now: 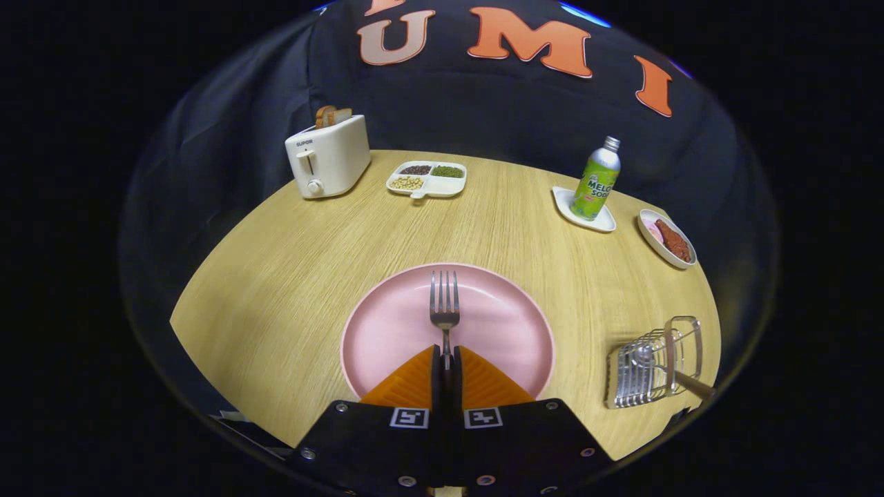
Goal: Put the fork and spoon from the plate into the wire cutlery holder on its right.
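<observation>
Gripper [446,359] fingers are closed on the fork [445,304] handle above the pink plate [387,331]; this narrow pinch may let it swivel and miss the wire holder [652,366], where the spoon [646,355] already rests.

Shiny metal fork [445,304] on matt pink plate [387,324]; wood-grain table [276,276].

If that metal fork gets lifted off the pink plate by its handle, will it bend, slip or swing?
The slim metal fork looks rigid, so it probably won't bend. Its polished handle, pinched between the closed tool, could slip or pivot, tines drooping. It would likely slide easily on the smooth round pink plate.
</observation>
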`<state>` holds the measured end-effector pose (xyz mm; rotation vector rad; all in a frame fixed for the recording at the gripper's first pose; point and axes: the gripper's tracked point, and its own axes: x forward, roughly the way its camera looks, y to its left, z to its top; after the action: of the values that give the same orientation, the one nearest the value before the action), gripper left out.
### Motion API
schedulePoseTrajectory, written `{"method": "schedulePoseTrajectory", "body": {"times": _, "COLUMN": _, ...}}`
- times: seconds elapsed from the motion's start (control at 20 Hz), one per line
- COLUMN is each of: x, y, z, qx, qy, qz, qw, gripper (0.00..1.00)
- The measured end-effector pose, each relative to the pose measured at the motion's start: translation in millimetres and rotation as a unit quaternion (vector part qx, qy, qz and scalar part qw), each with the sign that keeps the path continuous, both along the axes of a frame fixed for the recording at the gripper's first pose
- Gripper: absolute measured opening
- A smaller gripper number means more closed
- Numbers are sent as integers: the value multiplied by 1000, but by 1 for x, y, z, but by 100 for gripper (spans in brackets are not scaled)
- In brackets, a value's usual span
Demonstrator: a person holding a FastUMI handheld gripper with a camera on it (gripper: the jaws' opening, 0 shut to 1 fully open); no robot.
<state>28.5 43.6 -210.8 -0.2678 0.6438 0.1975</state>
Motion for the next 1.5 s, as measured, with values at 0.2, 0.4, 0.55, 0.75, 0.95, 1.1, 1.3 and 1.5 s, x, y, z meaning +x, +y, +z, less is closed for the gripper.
{"method": "schedulePoseTrajectory", "body": {"times": 0.2, "x": -4, "y": -30, "z": 21, "qx": 1, "qy": 15, "qz": -12, "qw": 1000, "gripper": 4}}
{"method": "schedulePoseTrajectory", "body": {"times": 0.4, "x": -12, "y": -69, "z": 37, "qx": -15, "qy": 33, "qz": -32, "qw": 999, "gripper": 4}}
{"method": "schedulePoseTrajectory", "body": {"times": 0.55, "x": -14, "y": -97, "z": 49, "qx": -24, "qy": 42, "qz": -53, "qw": 997, "gripper": 4}}
{"method": "schedulePoseTrajectory", "body": {"times": 0.75, "x": -22, "y": -126, "z": 64, "qx": -31, "qy": 58, "qz": -66, "qw": 996, "gripper": 4}}
{"method": "schedulePoseTrajectory", "body": {"times": 0.95, "x": -29, "y": -152, "z": 74, "qx": -47, "qy": 77, "qz": -77, "qw": 993, "gripper": 4}}
{"method": "schedulePoseTrajectory", "body": {"times": 1.1, "x": -35, "y": -169, "z": 80, "qx": -56, "qy": 91, "qz": -85, "qw": 991, "gripper": 4}}
{"method": "schedulePoseTrajectory", "body": {"times": 1.3, "x": -51, "y": -192, "z": 81, "qx": -67, "qy": 126, "qz": -97, "qw": 985, "gripper": 4}}
{"method": "schedulePoseTrajectory", "body": {"times": 1.5, "x": -57, "y": -211, "z": 82, "qx": -85, "qy": 161, "qz": -101, "qw": 978, "gripper": 4}}
